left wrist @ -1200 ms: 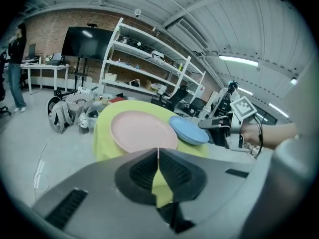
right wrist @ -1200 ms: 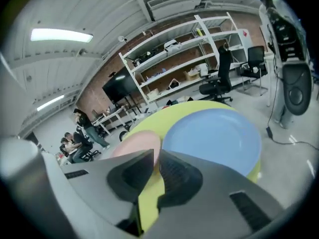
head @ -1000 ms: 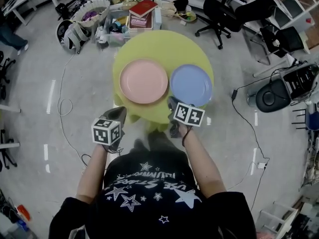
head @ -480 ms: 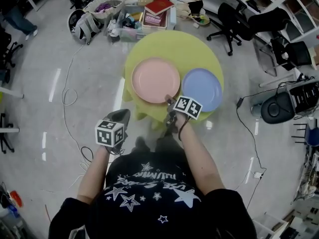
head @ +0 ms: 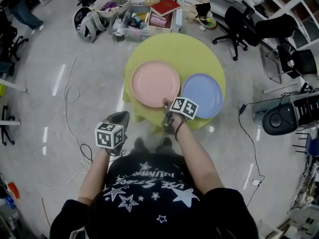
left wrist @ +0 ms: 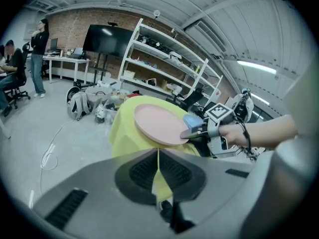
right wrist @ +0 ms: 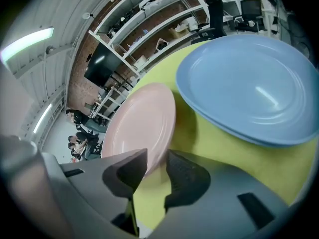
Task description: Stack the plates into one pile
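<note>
Pink plate [head: 155, 83] and blue plate [head: 202, 95] lie flat and unstacked, just beside each other, on a round table [head: 199, 49] draped in a yellow-green cloth, the pink one to the left. At far left, the left gripper [head: 121, 116] hangs off the table's near edge, out over the grey floor [head: 60, 148] and well apart from both plates. Its jaws are pressed together with nothing between them, and its marker cube faces up toward the head camera. To its right, the pink plate sits close to the near edge of the table. The right gripper [head: 167, 108] is at that plate's near rim, angled downward. Its jaws, which have just been closing a little, stand apart with the rim of the pink plate in the gap between them; the pads are not seen pressing on it. Farther right, the blue plate rests untouched, with a strip of cloth showing between it and the pink one in the right gripper view. Beyond the table, a red book [head: 164, 7] tops a cluster of bins and bags, and black office chairs [head: 246, 20] stand at upper right.
</note>
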Tool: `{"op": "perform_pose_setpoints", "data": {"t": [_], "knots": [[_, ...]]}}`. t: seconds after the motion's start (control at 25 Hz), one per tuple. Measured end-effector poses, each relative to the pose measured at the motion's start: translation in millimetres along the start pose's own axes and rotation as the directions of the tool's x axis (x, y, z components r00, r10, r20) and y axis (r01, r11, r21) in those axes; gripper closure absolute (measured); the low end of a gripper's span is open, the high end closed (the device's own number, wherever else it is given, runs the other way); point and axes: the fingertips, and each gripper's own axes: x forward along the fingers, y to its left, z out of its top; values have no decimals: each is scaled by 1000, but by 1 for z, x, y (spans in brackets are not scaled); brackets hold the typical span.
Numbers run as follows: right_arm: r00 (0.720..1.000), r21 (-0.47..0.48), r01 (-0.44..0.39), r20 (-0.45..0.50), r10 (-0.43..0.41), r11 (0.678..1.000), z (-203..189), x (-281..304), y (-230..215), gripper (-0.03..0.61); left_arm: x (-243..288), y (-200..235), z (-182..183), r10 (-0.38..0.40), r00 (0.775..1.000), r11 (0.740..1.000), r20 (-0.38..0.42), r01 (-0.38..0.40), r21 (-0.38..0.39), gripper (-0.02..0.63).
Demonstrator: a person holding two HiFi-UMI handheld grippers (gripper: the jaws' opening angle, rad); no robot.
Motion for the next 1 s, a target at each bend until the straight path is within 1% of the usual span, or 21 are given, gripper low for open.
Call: {"op": "perform_pose_setpoints", "data": {"t": [0.2, 0.36, 0.6, 0.76, 1.0], "knots": [[1000, 7, -2, -14, 2, 1000, 3, 1, 0, 462, 4, -3, 0, 16, 1000, 1000, -3, -16, -10, 594], [1000, 14, -20, -4, 20, 1000, 7, -4, 8, 474, 3, -4, 1, 28, 1000, 1000, -9, -28, 2, 594], [997, 8, -41, 62, 40, 999, 25, -18, 14, 528, 4, -14, 3, 29, 1000, 1000, -1, -29, 4, 594], [998, -65, -41, 48, 44, 997, 29, -24, 15, 545, 5, -20, 7, 29, 1000, 1000, 8, -29, 9, 594], [995, -69, -75, 58, 79, 995, 40, -41, 12, 543, 9, -33, 13, 27, 1000, 999, 15, -28, 21, 594]]}}
